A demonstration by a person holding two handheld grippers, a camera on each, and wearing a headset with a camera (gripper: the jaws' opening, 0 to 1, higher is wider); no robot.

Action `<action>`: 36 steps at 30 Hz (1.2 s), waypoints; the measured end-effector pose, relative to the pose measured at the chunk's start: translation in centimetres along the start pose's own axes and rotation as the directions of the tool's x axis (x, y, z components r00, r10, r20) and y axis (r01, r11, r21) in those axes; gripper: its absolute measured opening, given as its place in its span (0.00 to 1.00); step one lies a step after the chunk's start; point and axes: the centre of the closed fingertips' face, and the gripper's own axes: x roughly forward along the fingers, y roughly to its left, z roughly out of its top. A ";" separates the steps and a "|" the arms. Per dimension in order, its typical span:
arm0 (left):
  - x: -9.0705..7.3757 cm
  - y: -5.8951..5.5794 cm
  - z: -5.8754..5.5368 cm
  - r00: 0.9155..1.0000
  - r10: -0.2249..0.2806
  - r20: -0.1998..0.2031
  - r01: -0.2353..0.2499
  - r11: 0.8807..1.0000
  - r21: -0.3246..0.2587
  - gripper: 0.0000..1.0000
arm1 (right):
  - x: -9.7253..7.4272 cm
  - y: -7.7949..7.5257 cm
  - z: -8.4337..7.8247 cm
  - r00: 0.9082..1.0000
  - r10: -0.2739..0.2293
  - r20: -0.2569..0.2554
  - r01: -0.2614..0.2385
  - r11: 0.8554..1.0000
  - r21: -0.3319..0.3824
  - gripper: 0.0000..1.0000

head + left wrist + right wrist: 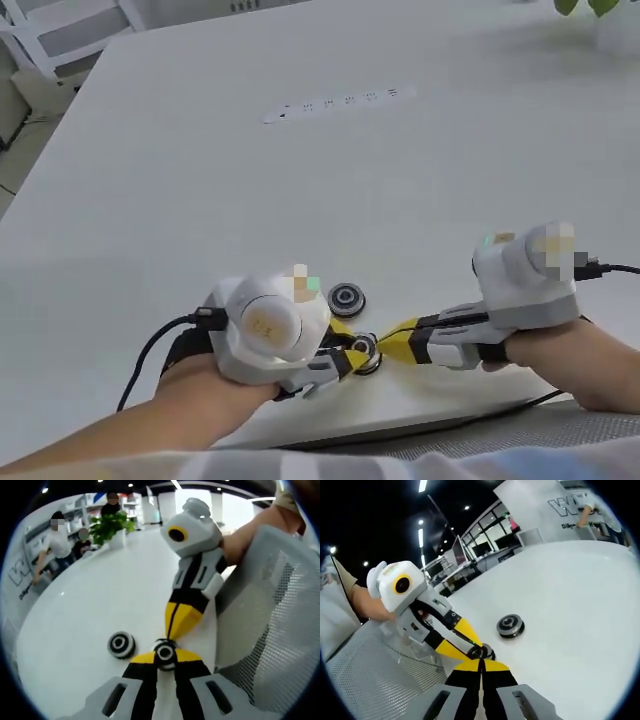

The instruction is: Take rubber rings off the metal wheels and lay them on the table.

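Observation:
A small metal wheel (363,349) with a black rubber ring sits near the table's front edge, held between the jaws of my left gripper (356,354), which is shut on it (165,653). From the opposite side my right gripper (386,343) meets the wheel's rim, its yellow tips pressed together on the ring (483,652). In the left gripper view the right gripper (170,631) comes down from above; in the right gripper view the left gripper (473,647) enters from the left. A second ringed wheel (347,297) (121,645) (510,625) lies flat on the table just behind.
The white table (300,200) stretches far ahead, with a white power strip (340,103) lying across its middle. A grey mesh chair (270,620) (370,670) is close to the front edge. A potted plant (112,527) and people stand at the far side.

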 end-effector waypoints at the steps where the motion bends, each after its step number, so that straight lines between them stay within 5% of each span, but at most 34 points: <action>1: 0.0 0.0 0.0 1.000 0.000 0.000 0.000 1.000 0.000 0.12 | 0.0 0.0 0.0 1.000 0.002 0.001 -0.002 1.000 0.002 0.00; 17: 0.0 0.0 0.0 1.000 -0.002 -0.001 0.002 1.000 0.002 0.12 | 0.2 0.5 0.1 0.999 0.036 0.006 -0.036 0.999 0.000 0.00; 20: 0.1 -0.1 0.1 1.000 -0.004 0.001 0.004 1.000 0.005 0.12 | 0.4 1.0 0.4 0.998 0.062 0.019 -0.062 0.998 -0.015 0.00; 21: 0.1 -0.1 0.1 1.000 -0.003 0.002 0.003 1.000 0.006 0.12 | 0.5 2.1 0.5 0.993 0.112 0.024 -0.112 0.994 0.001 0.00; 22: 0.1 -0.1 0.2 1.000 -0.002 0.004 0.002 1.000 0.007 0.12 | 0.3 1.5 0.4 0.997 0.073 0.014 -0.073 0.997 -0.034 0.00; 36: 0.2 0.3 -0.1 1.000 -0.012 -0.008 0.012 1.000 0.006 0.12 | 0.1 1.2 0.4 0.997 0.074 0.022 -0.073 0.997 -0.036 0.00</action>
